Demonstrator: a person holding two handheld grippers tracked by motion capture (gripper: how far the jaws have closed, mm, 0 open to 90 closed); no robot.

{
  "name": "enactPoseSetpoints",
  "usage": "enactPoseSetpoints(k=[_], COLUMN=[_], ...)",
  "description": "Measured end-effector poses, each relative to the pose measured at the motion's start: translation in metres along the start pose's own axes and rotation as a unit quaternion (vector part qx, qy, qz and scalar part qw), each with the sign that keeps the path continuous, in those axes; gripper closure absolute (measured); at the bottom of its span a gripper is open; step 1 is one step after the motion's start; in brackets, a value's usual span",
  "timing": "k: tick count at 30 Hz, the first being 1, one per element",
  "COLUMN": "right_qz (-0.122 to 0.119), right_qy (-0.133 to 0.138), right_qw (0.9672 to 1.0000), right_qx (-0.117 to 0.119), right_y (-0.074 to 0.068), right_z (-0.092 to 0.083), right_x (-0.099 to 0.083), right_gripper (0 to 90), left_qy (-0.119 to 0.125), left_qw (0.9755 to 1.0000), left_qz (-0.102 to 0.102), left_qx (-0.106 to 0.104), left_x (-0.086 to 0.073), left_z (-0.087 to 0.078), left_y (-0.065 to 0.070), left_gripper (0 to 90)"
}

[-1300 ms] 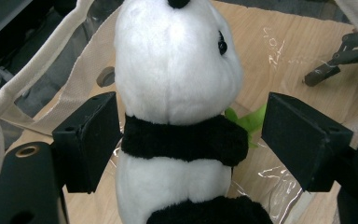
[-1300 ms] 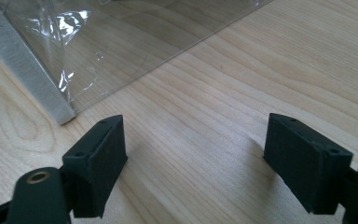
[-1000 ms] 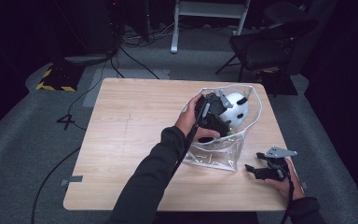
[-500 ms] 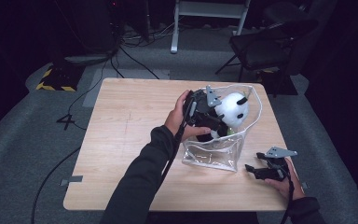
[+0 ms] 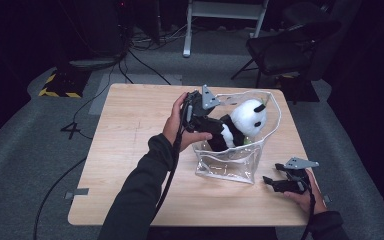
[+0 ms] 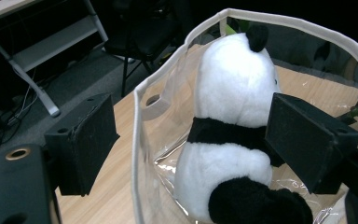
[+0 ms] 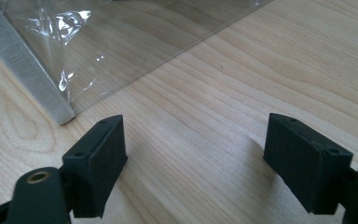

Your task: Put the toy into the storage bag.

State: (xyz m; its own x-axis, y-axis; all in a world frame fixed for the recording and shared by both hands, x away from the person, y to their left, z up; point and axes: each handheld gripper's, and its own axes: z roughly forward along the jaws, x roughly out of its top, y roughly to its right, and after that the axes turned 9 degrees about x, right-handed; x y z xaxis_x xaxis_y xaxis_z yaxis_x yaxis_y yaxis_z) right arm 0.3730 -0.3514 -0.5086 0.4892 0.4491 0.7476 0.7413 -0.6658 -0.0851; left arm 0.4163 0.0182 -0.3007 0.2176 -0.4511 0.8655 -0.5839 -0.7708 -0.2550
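A black-and-white plush panda (image 5: 247, 120) sits inside a clear plastic bag with a white rim (image 5: 230, 170), standing open in the right half of the wooden table (image 5: 130, 130). My left gripper (image 5: 207, 127) is at the bag's left side, level with its rim, and is open. In the left gripper view the bag's rim (image 6: 177, 42) runs between the jaws, the panda (image 6: 237, 84) lies just beyond them, and the left pad (image 6: 93, 140) touches nothing. My right gripper (image 5: 270, 182) rests open on the table by the bag's near right corner (image 7: 98, 42), with nothing between its jaws (image 7: 193, 154).
A dark chair (image 5: 290, 45) and a white metal frame (image 5: 220, 20) stand on the floor behind the table. Cables run over the grey floor at the left. Bare wood lies left of the bag and along the table's near edge.
My left gripper has drawn back to the left and slightly up, from over the panda to the bag's left rim. The panda stays in the bag. The right gripper has not moved.
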Motion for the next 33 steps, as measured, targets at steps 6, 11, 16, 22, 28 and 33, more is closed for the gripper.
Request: enactPoseSetpoints(k=[6,11,16,22,28,33], right_qz=[0.0,0.0,0.0,0.0,0.0,0.0], right_qy=[0.0,0.0,0.0,0.0,0.0,0.0], right_qw=[1.0,1.0,1.0,1.0,1.0,1.0], right_qx=[0.0,0.0,0.0,0.0,0.0,0.0], right_y=[0.0,0.0,0.0,0.0,0.0,0.0], right_z=[0.0,0.0,0.0,0.0,0.0,0.0], right_x=[0.0,0.0,0.0,0.0,0.0,0.0], right_gripper=[20.6,20.6,20.6,20.6,20.6,20.6], left_qy=[0.001,0.005,0.006,0.0,-0.006,-0.014], left_qw=[1.0,0.9997,0.9994,0.9989,0.9983,0.9978], left_qz=[-0.002,-0.004,-0.007,-0.008,-0.009,-0.007], left_qx=[0.008,0.025,0.034,0.046,0.058,0.064], left_x=[-0.006,-0.011,-0.016,-0.025,-0.033,-0.042], left_z=[-0.008,-0.015,-0.024,-0.029,-0.034,-0.036], left_y=[-0.007,-0.014,-0.022,-0.03,-0.037,-0.041], left_gripper=[16.3,16.3,16.2,16.2,16.2,16.2])
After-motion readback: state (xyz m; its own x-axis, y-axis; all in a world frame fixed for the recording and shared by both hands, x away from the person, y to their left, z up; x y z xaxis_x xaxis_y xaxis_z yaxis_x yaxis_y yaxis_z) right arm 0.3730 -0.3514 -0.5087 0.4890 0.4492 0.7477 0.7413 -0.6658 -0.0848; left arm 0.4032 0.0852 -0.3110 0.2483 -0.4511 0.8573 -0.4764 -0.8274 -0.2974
